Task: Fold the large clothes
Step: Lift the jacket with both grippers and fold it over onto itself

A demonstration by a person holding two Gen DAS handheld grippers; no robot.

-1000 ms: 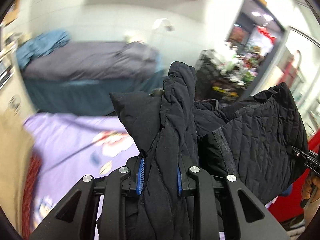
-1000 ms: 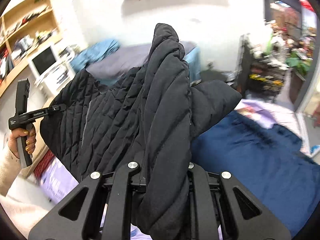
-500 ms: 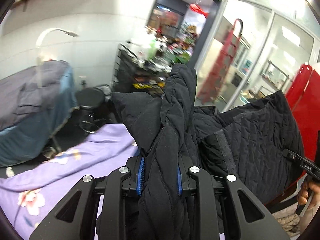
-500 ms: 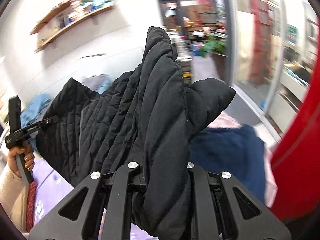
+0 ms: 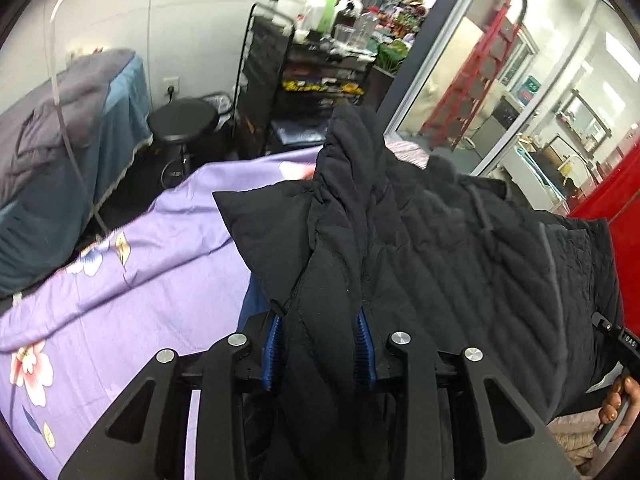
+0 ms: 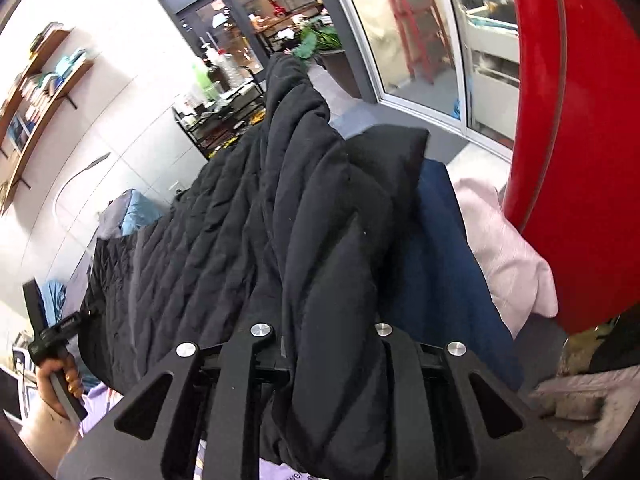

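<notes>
Both wrist views have swung from the far bed toward the glass doors and tipped downward. Left wrist view: the left gripper (image 5: 320, 346) pinches a bunch of the black quilted puffer jacket (image 5: 460, 248) above the lilac floral bedsheet (image 5: 120, 300), its jaws opening. Right wrist view: the right gripper (image 6: 328, 344) also pinches the jacket (image 6: 224, 248), its jaws likewise opening over a navy blanket (image 6: 440, 280). This looks like laying the jacket down; next comes releasing and smoothing.

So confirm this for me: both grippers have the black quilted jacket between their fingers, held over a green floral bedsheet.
Wrong on the colour. The bedsheet is purple, as the left wrist view shows. The rest stands: the left gripper and right gripper both have the black quilted jacket between their fingers, jaws opening.
</notes>
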